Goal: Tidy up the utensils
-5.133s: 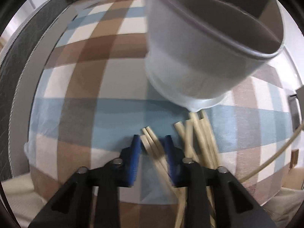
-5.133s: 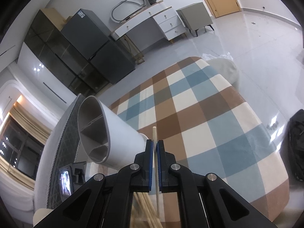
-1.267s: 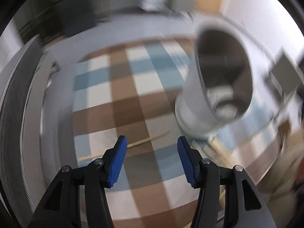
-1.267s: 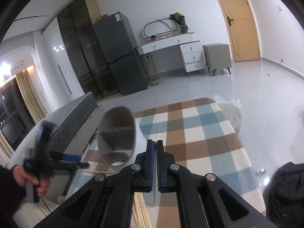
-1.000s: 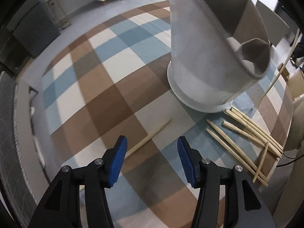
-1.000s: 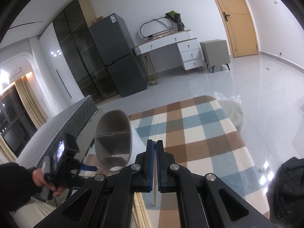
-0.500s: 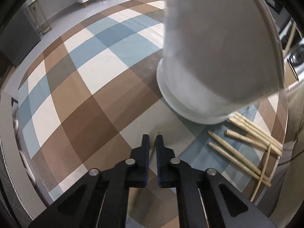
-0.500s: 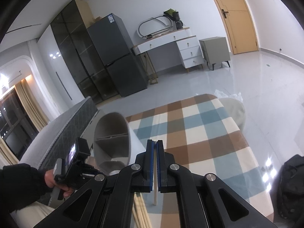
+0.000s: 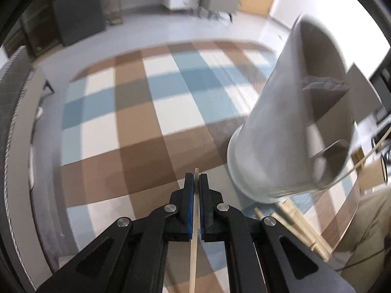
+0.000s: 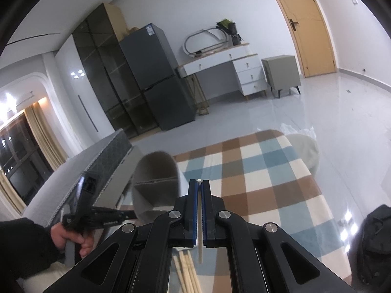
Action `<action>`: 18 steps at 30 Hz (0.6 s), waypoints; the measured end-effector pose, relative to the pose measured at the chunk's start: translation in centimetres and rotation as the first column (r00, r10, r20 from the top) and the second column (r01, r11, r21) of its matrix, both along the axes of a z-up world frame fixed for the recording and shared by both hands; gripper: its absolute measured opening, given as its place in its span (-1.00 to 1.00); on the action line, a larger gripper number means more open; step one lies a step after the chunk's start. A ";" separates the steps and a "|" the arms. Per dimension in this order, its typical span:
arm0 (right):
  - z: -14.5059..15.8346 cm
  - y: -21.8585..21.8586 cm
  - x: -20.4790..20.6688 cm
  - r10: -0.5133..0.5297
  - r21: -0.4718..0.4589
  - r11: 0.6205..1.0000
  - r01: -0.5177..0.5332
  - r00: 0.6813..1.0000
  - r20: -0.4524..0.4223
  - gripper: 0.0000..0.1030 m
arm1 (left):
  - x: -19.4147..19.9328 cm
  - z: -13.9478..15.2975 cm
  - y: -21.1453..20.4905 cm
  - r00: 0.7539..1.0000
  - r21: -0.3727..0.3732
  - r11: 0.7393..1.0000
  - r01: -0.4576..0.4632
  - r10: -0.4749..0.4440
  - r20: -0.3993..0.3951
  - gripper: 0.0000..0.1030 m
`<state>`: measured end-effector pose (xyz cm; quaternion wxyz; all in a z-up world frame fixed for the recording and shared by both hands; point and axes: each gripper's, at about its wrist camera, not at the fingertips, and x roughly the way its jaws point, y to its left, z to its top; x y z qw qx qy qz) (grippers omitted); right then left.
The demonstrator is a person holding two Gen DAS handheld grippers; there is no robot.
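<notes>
My left gripper is shut on a pale wooden chopstick, lifted above the checked tablecloth. The grey divided utensil holder stands to its right, its open top tilted toward me. Several more chopsticks lie on the cloth at the holder's base. My right gripper is shut on another chopstick, held high above the table. The holder sits below and left of it. The left gripper also shows there in a hand, beside the holder.
A grey padded bench runs along the table's left side. A black bag lies on the floor at right. Fridge, desk and door stand far back. A thin cable crosses at the right.
My left gripper closed on the single chopstick that lay on the cloth and lifted it, swinging up to face the holder's side. My right gripper stayed shut and nearly still.
</notes>
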<state>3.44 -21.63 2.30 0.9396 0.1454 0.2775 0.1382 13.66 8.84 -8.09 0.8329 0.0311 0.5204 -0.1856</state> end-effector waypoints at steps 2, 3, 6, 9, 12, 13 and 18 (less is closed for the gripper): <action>0.4 0.3 -0.4 0.009 -0.008 1.000 -0.009 1.000 0.016 -0.96 | -1.6 1.7 0.5 0.997 -0.026 0.998 -0.049 0.050 0.056 -1.00; 0.5 0.4 -0.7 0.013 -0.015 1.000 -0.013 1.000 0.024 -0.96 | -2.1 2.4 0.5 0.995 -0.039 0.997 -0.068 0.071 0.077 -1.00; 0.9 0.8 -1.3 0.021 -0.031 0.999 -0.020 0.999 0.041 -0.96 | -3.9 5.0 0.4 0.980 -0.082 0.990 -0.118 0.130 0.150 -1.00; 1.1 0.9 -1.8 0.023 -0.038 0.999 -0.021 0.998 0.050 -0.96 | -5.4 6.8 -0.3 0.966 -0.117 0.983 -0.139 0.161 0.202 -1.00; 1.4 1.2 -2.3 0.024 -0.045 0.999 -0.022 0.998 0.055 -0.96 | -6.9 7.9 -1.3 0.952 -0.112 0.984 -0.138 0.163 0.258 -1.00; 1.5 1.3 -2.4 0.024 -0.043 0.999 -0.022 0.998 0.055 -0.96 | -7.2 8.1 -1.5 0.947 -0.112 0.983 -0.144 0.170 0.271 -1.00; 1.9 1.8 -3.0 0.028 -0.055 0.998 -0.024 0.998 0.059 -0.96 | -8.6 8.8 -1.5 0.937 -0.129 0.979 -0.158 0.190 0.294 -1.00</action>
